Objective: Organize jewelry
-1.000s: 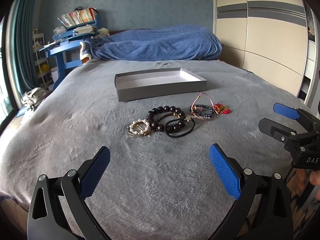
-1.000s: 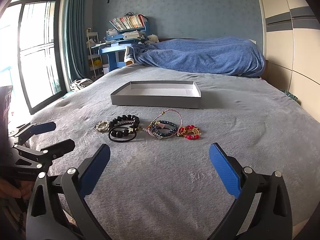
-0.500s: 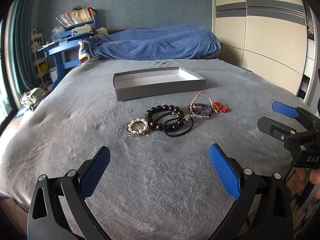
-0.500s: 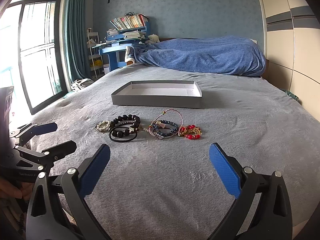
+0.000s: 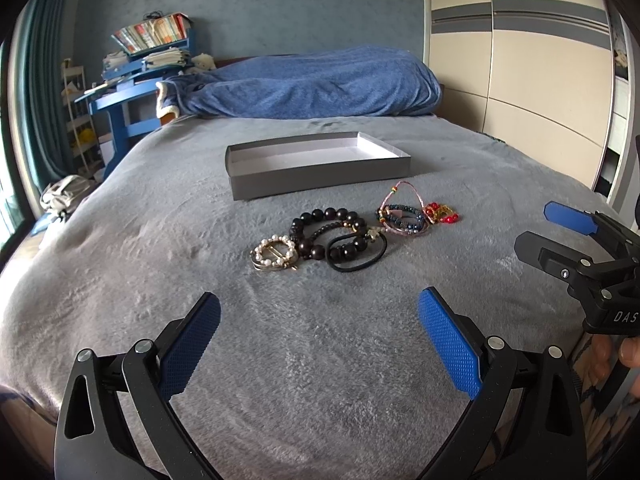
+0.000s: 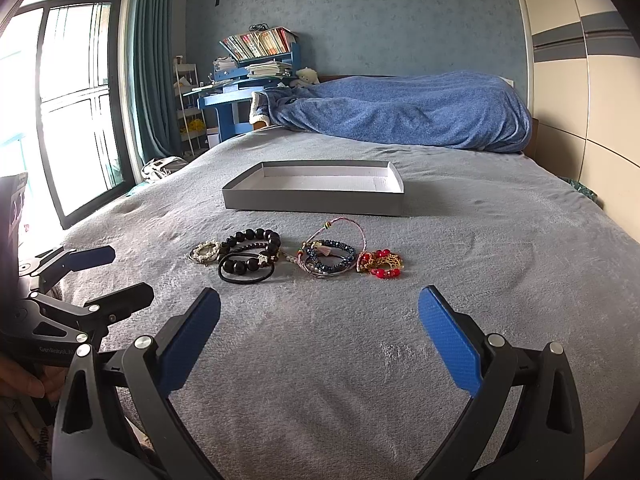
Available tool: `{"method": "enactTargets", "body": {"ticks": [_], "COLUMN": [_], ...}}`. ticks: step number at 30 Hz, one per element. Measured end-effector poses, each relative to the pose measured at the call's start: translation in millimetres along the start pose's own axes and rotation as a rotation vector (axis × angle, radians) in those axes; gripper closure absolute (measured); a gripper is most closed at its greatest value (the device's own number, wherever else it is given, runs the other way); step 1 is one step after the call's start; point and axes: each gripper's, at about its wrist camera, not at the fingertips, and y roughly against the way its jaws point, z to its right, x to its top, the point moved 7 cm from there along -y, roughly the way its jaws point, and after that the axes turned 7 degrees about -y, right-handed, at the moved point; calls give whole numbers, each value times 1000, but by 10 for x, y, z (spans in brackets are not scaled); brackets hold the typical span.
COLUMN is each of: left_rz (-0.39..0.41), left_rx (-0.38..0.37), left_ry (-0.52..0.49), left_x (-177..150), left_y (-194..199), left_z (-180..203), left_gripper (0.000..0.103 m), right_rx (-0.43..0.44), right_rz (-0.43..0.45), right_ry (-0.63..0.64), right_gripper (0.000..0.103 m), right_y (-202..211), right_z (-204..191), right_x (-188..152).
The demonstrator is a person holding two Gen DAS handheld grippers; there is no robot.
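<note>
Above grey bedspread (image 5: 320,360), left gripper (image 5: 319,340) wide open, right gripper (image 6: 319,340) likewise, both empty

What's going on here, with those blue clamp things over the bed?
A person holds a hand-held gripper in each hand, the left and the right, both open and empty above a grey blanket. A small heap of bracelets lies on it: a pearl one, dark beads, a black hair tie, a blue-and-pink cluster and a red-and-gold piece. Behind them sits a shallow grey box with nothing visible inside. Nothing has been picked up yet.
</note>
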Motion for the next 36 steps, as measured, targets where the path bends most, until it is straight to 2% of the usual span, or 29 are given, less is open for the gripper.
{"method": "enactTargets", "body": {"ticks": [25, 36], "left_rz": [-5, -38], "left_rx": [-3, -12], "left_ry": [-5, 2], "left_x": [-8, -34], "left_y": [-18, -36], "left_z": [25, 12], "left_gripper": [5, 5], "right_rx": [-2, -2], "right_rz": [1, 0], "right_ry": [0, -1], "right_gripper": [5, 5], "right_y": [-8, -7], "right_z": [1, 3], "right_x": [7, 8]}}
